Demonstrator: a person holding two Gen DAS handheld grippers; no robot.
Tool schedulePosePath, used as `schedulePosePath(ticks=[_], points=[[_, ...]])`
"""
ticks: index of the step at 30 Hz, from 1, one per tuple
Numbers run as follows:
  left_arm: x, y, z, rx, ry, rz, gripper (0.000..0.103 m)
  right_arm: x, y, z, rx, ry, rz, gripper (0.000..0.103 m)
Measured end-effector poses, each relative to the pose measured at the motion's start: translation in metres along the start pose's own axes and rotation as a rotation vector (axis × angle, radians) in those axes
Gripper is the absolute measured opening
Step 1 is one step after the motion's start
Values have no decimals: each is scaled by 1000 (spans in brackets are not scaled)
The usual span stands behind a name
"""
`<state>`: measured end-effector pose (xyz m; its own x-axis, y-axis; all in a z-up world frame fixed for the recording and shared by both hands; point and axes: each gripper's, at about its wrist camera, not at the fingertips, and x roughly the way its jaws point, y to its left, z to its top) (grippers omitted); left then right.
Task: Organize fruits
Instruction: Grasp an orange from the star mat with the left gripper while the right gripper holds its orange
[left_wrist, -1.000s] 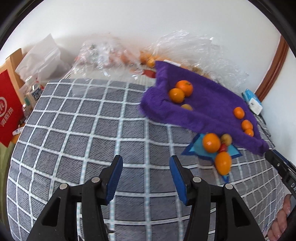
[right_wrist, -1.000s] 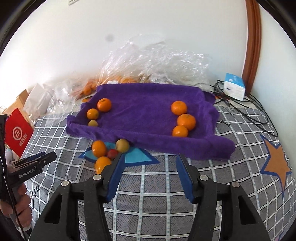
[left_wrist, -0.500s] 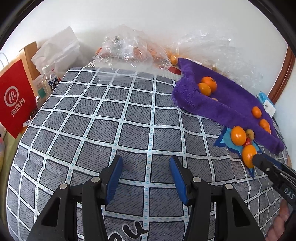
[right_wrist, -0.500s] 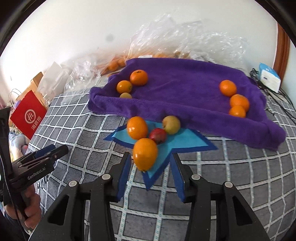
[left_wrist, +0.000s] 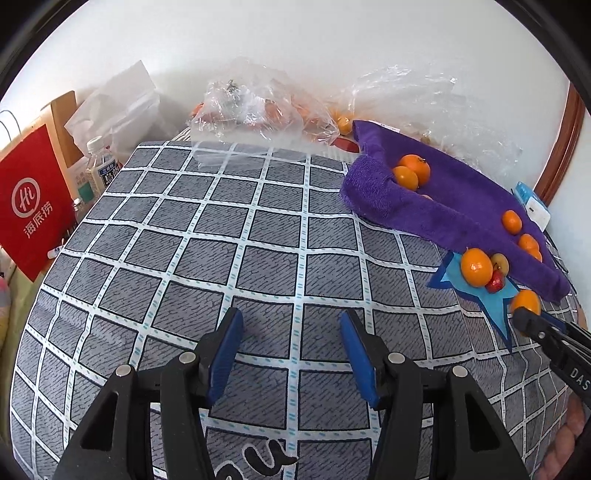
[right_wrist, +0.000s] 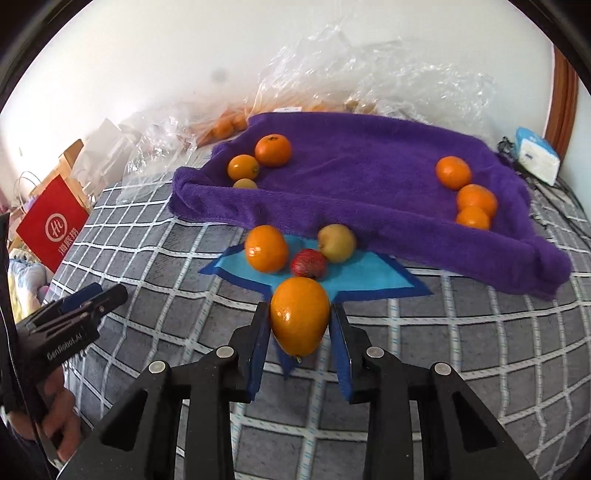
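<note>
An oval orange (right_wrist: 299, 317) lies at the near tip of a blue star patch (right_wrist: 365, 282) on the checked bedcover. My right gripper (right_wrist: 300, 308) is closing on it, both blue pads touching its sides. Behind it sit another orange (right_wrist: 266, 248), a red fruit (right_wrist: 308, 263) and a yellow-green apple (right_wrist: 337, 242). A purple towel (right_wrist: 369, 177) holds two oranges and a small yellow fruit at its left and three oranges (right_wrist: 476, 199) at its right. My left gripper (left_wrist: 291, 317) hovers over bare bedcover; its jaws are opening with nothing between them.
Crumpled clear plastic bags (left_wrist: 258, 107) with more fruit lie along the white wall. A red paper bag (left_wrist: 31, 206) and bottles (left_wrist: 101, 166) stand off the left edge. A white box (right_wrist: 535, 155) and cables lie at the far right. A hand (right_wrist: 55, 417) holds the left gripper.
My right gripper came down and forward to the oval orange and its jaws closed around it. The left gripper's view swung left at first, then held still.
</note>
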<state>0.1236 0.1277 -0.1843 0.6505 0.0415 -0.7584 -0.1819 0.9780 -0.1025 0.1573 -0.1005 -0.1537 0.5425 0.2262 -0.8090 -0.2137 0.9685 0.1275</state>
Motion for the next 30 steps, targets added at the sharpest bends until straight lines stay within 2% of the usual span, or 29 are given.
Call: schedulePosePath(ticks=[3, 5, 7, 8, 10, 13, 15, 20, 24, 30], points=[[0, 0, -1, 1, 2, -3, 56, -13, -19, -5, 33, -19, -58, 32], [0, -1, -1, 2, 2, -5, 59, -17, -31, -8, 60, -12, -59, 32], [0, -3, -2, 13, 7, -13, 69, -22, -44, -11, 88, -9, -79, 32], [1, -5, -2, 22, 14, -11, 79, -23, -48, -12, 96, -9, -88, 32], [1, -9, -4, 43, 23, -1, 83, -25, -58, -14, 112, -5, -97, 32], [-2, -15, -5, 71, 27, -4, 76, -28, -69, -16, 133, -4, -114, 32], [-2, -22, -3, 89, 48, -7, 63, -31, -75, -16, 132, -16, -123, 32], [-9, -46, 14, 66, 42, -93, 52, -38, -85, -12, 127, -40, -127, 32], [-1, -74, 30, 62, 71, -189, 51, -44, -93, -11, 115, -55, -143, 32], [16, -113, 41, 65, 88, -259, 51, -50, -106, -13, 108, -54, -164, 32]])
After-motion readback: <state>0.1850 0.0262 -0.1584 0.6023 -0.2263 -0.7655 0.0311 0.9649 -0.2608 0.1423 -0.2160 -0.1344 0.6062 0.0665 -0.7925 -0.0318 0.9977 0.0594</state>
